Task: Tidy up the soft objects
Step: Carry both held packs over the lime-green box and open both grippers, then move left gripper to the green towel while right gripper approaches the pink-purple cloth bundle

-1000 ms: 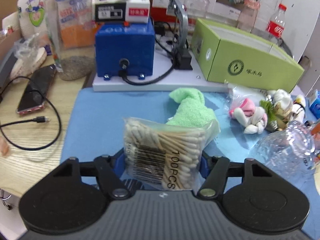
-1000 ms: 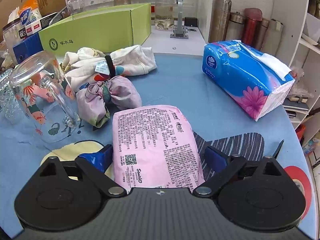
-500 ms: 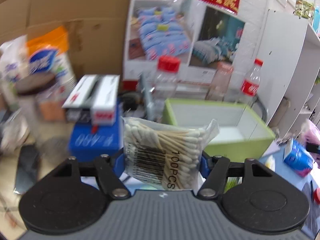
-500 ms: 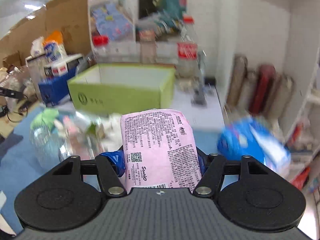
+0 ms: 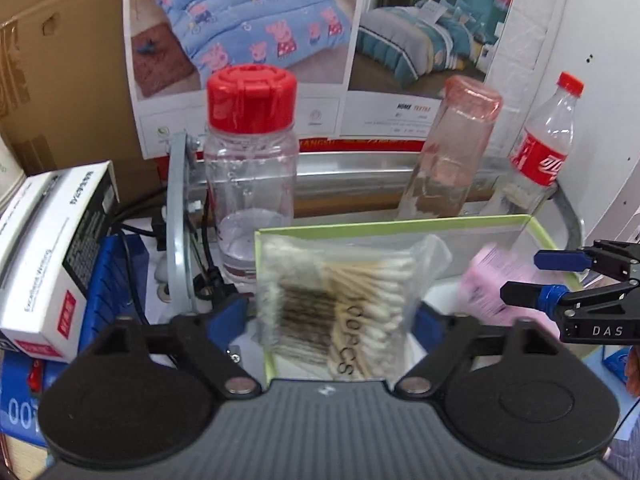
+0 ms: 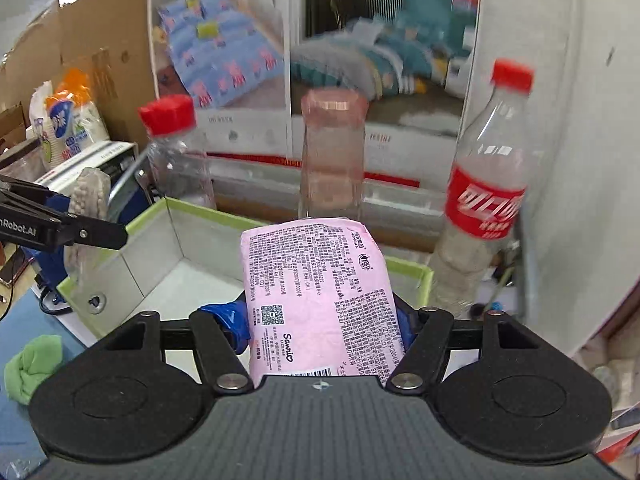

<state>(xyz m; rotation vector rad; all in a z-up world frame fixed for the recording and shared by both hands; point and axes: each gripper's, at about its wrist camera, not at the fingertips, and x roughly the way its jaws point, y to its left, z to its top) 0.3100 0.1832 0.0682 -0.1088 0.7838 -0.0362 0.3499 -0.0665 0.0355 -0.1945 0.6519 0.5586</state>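
Both packs are held above the open green box (image 6: 168, 216), neither set down. Left gripper (image 5: 328, 316): fingers pinching the clear bag of cotton swabs (image 5: 340, 304) by its sides, the bag upright over the box's near-left corner. Right gripper (image 6: 320, 316): fingers pinching the pink pack (image 6: 320, 292) at its near end, the far end pointing out over the box interior, which looks bare and white. In the left wrist view the right gripper enters from the right edge with the pink pack just beside the swab bag; that part of the frame is blurred, so whether the two packs touch cannot be told. Risk 1: the two grippers sit close over one box, and lowering both at once could knock the packs or fingers together and tip a pack out over the rim. Risk 2: the swab bag hangs right at the box's near wall; released from here it may catch on the edge and fall outside onto the table rather than inside. Risk 3: the red-capped jar (image 5: 250, 160), the pink-lidded bottle (image 6: 332, 160) and the cola bottle (image 6: 488, 184) stand just beyond the far wall; they look light, and an overshoot could topple them. Risk 4: the slick film on the pink pack could slip in a light pinch if the wrist tilts further.
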